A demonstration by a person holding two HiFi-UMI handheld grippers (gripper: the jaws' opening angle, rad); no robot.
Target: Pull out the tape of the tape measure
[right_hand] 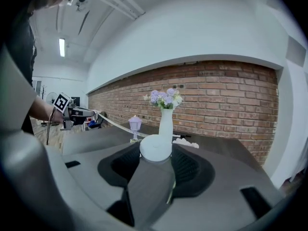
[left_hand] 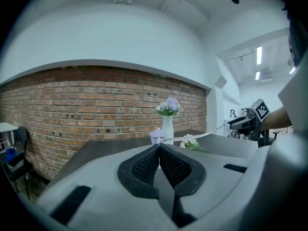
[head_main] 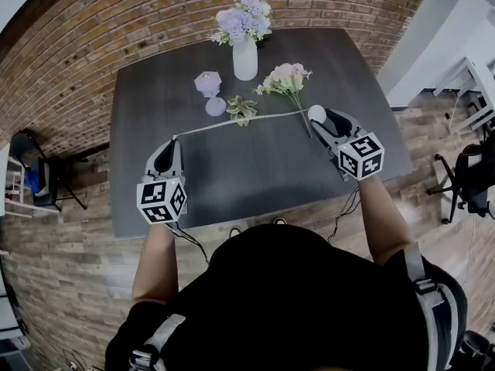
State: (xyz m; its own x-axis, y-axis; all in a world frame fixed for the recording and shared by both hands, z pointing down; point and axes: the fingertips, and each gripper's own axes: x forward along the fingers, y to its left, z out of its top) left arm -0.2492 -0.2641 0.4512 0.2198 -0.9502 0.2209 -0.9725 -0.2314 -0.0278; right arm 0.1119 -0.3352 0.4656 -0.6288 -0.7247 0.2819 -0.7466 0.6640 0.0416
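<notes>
A white round tape measure case [head_main: 316,114] is held just above the dark table [head_main: 255,180], with my right gripper [head_main: 320,119] shut on it. In the right gripper view the case [right_hand: 155,147] fills the gap between the pads of the right gripper [right_hand: 156,153]. A pale tape [head_main: 240,120] runs taut from the case leftward to my left gripper [head_main: 172,141]. The left gripper [left_hand: 159,147] has its jaws pressed together, shut on the tape's end. The tape [left_hand: 214,129] stretches off to the right in the left gripper view, and it [right_hand: 113,123] leads left in the right gripper view.
Behind the tape stand a white vase of purple flowers [head_main: 245,59] and a small lilac lantern [head_main: 209,85]. A pink flower sprig [head_main: 285,78] and a leafy sprig [head_main: 241,110] lie under the tape. Chairs stand at the left [head_main: 35,168] and the right [head_main: 472,172].
</notes>
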